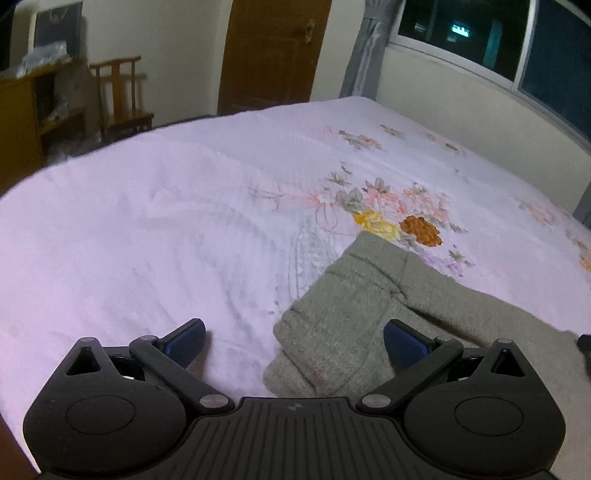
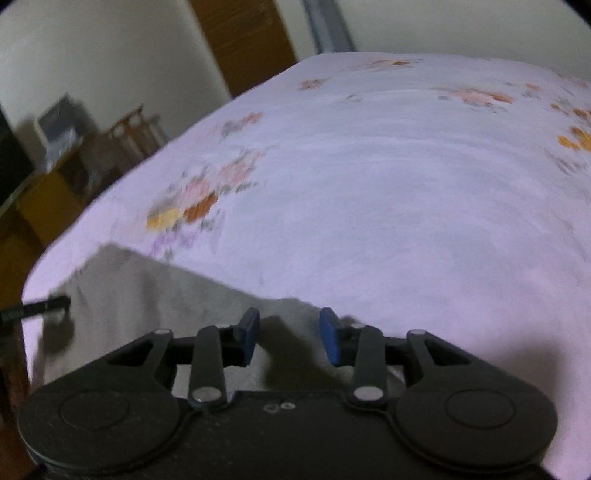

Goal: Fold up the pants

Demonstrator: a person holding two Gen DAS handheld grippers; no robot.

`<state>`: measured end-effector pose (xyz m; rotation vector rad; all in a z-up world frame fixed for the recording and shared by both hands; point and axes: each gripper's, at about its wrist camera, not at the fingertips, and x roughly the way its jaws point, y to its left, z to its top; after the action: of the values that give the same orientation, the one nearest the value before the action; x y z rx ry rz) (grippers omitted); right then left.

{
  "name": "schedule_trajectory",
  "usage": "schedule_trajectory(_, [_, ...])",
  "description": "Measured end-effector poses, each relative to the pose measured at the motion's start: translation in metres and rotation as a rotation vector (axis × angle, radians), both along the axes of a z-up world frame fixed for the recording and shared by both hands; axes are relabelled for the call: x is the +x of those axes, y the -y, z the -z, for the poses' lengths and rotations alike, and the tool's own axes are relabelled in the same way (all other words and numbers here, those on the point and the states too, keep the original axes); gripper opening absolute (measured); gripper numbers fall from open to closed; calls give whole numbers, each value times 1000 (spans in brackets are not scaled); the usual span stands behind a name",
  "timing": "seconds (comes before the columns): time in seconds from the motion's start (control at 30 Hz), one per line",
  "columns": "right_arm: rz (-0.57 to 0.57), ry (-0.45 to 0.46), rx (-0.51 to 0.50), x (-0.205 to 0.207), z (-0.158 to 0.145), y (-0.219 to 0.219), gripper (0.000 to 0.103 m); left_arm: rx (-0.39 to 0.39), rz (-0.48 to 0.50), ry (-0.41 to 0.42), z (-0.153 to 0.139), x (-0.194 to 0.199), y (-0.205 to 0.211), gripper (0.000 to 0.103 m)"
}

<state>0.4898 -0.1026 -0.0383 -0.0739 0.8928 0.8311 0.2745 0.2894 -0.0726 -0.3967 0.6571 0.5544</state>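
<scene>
Left wrist view: left hand-held gripper (image 1: 294, 341) spread wide, blue pads (image 1: 186, 341) far apart, nothing between them. Right pad over the pants (image 1: 354, 314), left pad over bare sheet; contact with the cloth not clear. Grey pants lying on the bed (image 1: 147, 221), at the near edge, bunched into a thick fold with a rounded corner pointing toward the flower print (image 1: 388, 214). One layer running off to the right along the near edge. Pink sheet, faintly creased, floral clusters toward the window side. Beyond the bed: wooden chair (image 1: 118, 99), brown door (image 1: 273, 51), grey curtain (image 1: 364, 48), dark window (image 1: 480, 33), cabinet (image 1: 22, 118) at far left.

Right wrist view, blurred: right hand-held gripper (image 2: 290, 339) partly open, pads (image 2: 330, 341) with a clear gap, gripping nothing. Hovering above the pants (image 2: 166, 295), shadow cast on the grey cloth just ahead of the fingers. Pants spread across the lower left here, straight far edge slanting down to the right, ending just past the right pad. Tip of the other gripper (image 2: 37, 308) poking in at the left edge, over the pants' corner. Bed (image 2: 406, 184) filling the rest, flower print (image 2: 192, 206) just beyond the cloth. Door (image 2: 243, 37) and chair (image 2: 135, 129) smeared in the background.
</scene>
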Motion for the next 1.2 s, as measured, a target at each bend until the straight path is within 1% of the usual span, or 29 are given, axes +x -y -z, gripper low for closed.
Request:
schedule_trajectory(0.07, [30,27,-1,0,-4,2,30,-10,0,6,2,-1,-1,103])
schedule_trajectory(0.13, [71,38,28,3,-6,11,42,-8,9,9,4,-2,-2,103])
schedule_trajectory(0.2, [79,14,34,7,-1,16,50,-17,12,13,5,-3,-3,103])
schedule_trajectory(0.23, [71,-16,29,11,4,17,49,-24,11,14,5,-3,-4,103])
schedule_trajectory(0.27, [56,-58,41,13,8,18,48,-29,10,16,6,-3,-4,103])
schedule_trajectory(0.3, [42,-95,73,15,11,19,41,-30,9,17,6,-2,-4,103])
schedule_trajectory(0.33, [43,-106,92,16,11,21,32,-27,11,16,7,-2,-3,103])
schedule_trajectory(0.37, [38,-97,98,14,10,21,24,-24,13,14,6,-2,-3,103])
schedule_trajectory(0.4, [22,-92,103,13,9,21,14,-26,15,15,7,-2,-3,103])
schedule_trajectory(0.43, [2,-94,114,12,9,20,7,-31,19,17,7,-1,-4,103])
schedule_trajectory(0.47, [-12,-92,121,12,8,20,5,-32,21,18,8,-1,-4,103])
schedule_trajectory(0.5, [-26,-80,127,11,6,21,0,-30,21,19,8,-1,-4,103])
schedule_trajectory(0.57, [-51,-49,160,9,-1,24,0,-27,24,22,7,-2,-4,103])
schedule_trajectory(0.67, [-82,73,154,0,-16,22,0,-20,23,26,8,-3,-3,103])
schedule_trajectory(0.7, [-82,114,136,-1,-18,21,0,-18,23,28,8,-3,-3,103])
schedule_trajectory(0.73, [-79,144,93,-2,-14,17,0,-17,22,27,9,-2,-3,103])
schedule_trajectory(0.8, [-60,157,-37,2,7,5,0,-10,24,20,11,-2,-2,103])
schedule_trajectory(0.83, [-56,155,-57,2,16,1,0,1,23,14,11,-1,-1,103])
schedule_trajectory(0.9, [-17,147,-40,4,20,1,0,16,29,0,11,1,-1,103])
schedule_trajectory(0.97, [25,142,-40,7,19,2,1,9,34,-4,11,2,-3,103])
schedule_trajectory(1.0, [41,139,-38,8,15,4,5,13,33,-7,9,1,-3,103])
schedule_trajectory(1.03, [64,149,-23,6,9,8,4,24,27,-4,5,-2,-2,103])
schedule_trajectory(1.1, [113,209,48,-3,-9,20,5,55,18,23,-3,-10,0,103])
schedule_trajectory(1.13, [108,204,75,-7,-16,21,5,65,14,29,-4,-12,1,103])
schedule_trajectory(1.2, [50,178,82,-18,-19,13,6,65,6,-6,2,-10,1,103])
